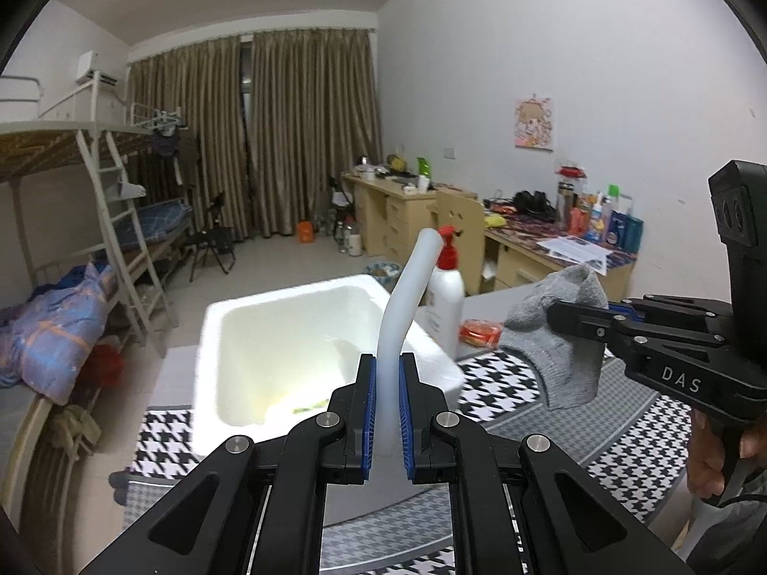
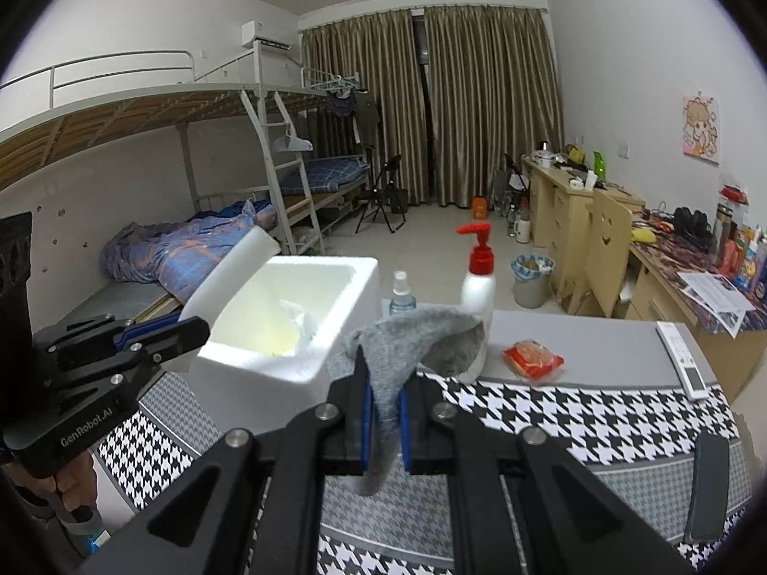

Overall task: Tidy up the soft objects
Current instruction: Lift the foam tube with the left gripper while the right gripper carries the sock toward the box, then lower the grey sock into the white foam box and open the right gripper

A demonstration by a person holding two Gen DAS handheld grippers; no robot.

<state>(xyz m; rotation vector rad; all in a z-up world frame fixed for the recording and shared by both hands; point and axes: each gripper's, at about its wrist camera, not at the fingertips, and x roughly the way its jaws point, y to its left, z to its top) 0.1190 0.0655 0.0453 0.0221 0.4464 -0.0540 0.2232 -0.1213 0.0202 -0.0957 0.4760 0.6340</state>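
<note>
Left gripper (image 1: 387, 412) up close, its blue pads (image 1: 368, 424) clamped tight on a white strip (image 1: 400, 309); the strip rises from the jaws and bends right at its top, hanging above the near edge of the foam box (image 1: 268, 335); from the right wrist view the same strip shows as a white slab (image 2: 230, 278) tilted over the box's left wall. Right gripper (image 2: 382, 424) is squeezed on a grey sock (image 2: 412, 340); the sock bunches above the jaws and a tail droops below them; in the left view it hangs in the air to the right of the box, over the houndstooth cloth (image 1: 508, 378). A hand (image 1: 714, 455) grips the right handle at the frame's edge.

Just past the grippers, the box sits open on the cloth, with something pale crumpled inside (image 2: 297, 321); behind the sock stands a white pump bottle (image 2: 479, 287) with a red top; left of it a small clear spray bottle (image 2: 401, 294); to the right, a red packet (image 2: 532, 357) lies on the grey table (image 2: 599, 340); a white remote (image 2: 680, 359) rests near the table's right edge, a dark flat object (image 2: 709, 484) nearer on the cloth.

Further back, a bunk bed (image 2: 191, 220) on the left with a blue quilt; desks (image 2: 565, 211) cluttered along the right wall; brown curtains (image 2: 431, 105) closing the far end.
</note>
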